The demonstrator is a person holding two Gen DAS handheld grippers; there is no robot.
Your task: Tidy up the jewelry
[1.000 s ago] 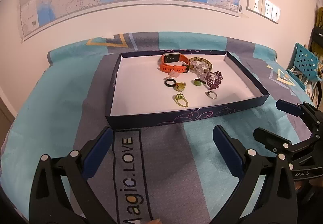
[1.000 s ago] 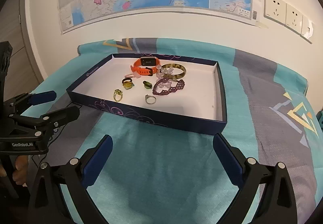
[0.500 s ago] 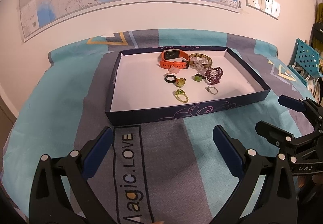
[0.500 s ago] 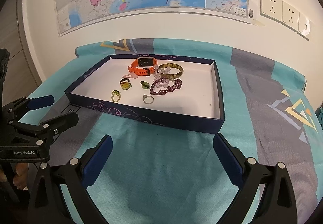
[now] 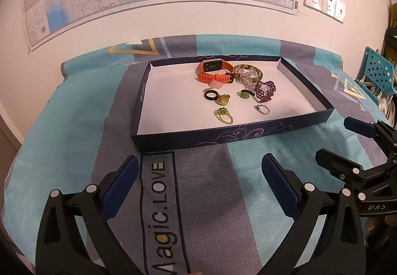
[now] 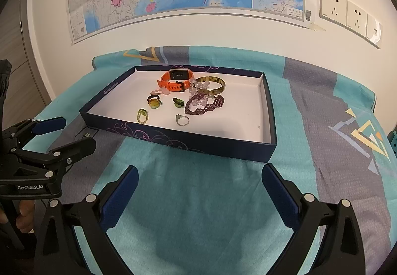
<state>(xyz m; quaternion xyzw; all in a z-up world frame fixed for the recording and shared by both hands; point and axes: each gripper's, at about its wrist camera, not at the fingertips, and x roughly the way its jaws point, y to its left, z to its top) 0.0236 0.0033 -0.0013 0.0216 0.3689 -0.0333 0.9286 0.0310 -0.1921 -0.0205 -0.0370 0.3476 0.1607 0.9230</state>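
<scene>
1. Fingers [image 5: 122, 182] of left gripper [image 5: 198, 183] spread wide, holding nothing; same for right gripper [image 6: 198, 190].
2. At 12 o'clock of both: tray [image 5: 248, 136], with orange watch [image 5: 214, 71], bangle [image 5: 248, 72], purple bracelet [image 5: 265, 91], rings [image 5: 224, 115] inside.

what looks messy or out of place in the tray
Nothing is spilled or broken. The jewelry is heaped toward the back of the tray: a clear bead strand lies tangled over the bangle and purple bracelet.

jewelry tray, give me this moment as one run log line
left tongs: open, empty | right tongs: open, empty | both short of tray on cloth | orange watch, bangle, purple bracelet, rings inside tray, untouched
</scene>
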